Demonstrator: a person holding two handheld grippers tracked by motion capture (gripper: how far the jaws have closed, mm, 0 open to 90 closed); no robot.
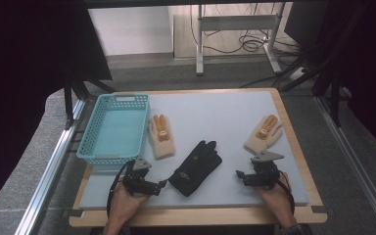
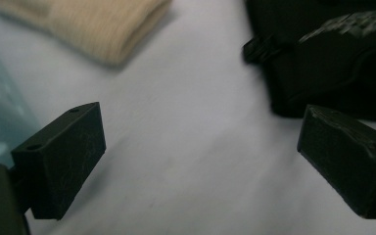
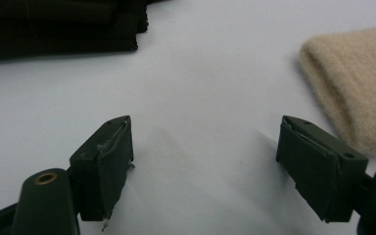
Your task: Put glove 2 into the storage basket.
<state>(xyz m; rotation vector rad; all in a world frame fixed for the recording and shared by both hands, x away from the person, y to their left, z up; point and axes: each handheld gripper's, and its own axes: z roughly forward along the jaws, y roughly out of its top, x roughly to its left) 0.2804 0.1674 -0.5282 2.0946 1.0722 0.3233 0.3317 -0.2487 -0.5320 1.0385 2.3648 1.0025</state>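
Knitted beige glove (image 1: 161, 136) lies left of centre beside the basket (image 1: 113, 128); the black glove (image 1: 196, 168) lies mid-frame, soft, limp and light. Pinch its cuff. Your left hand-held gripper (image 1: 162, 184) and right hand-held gripper (image 1: 239, 174) are both spread, empty.

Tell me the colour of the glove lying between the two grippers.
Black: the fabric glove with a small pale print, clearest in the high view.

On the mat (image 1: 215, 117) before you: basket (image 1: 90, 147) at far left, one knit glove (image 1: 161, 139) just right of it, the work glove (image 1: 196, 167) in the middle, a second knit glove (image 1: 263, 133) well right. Your grippers sit nearest you, flanking the work glove.
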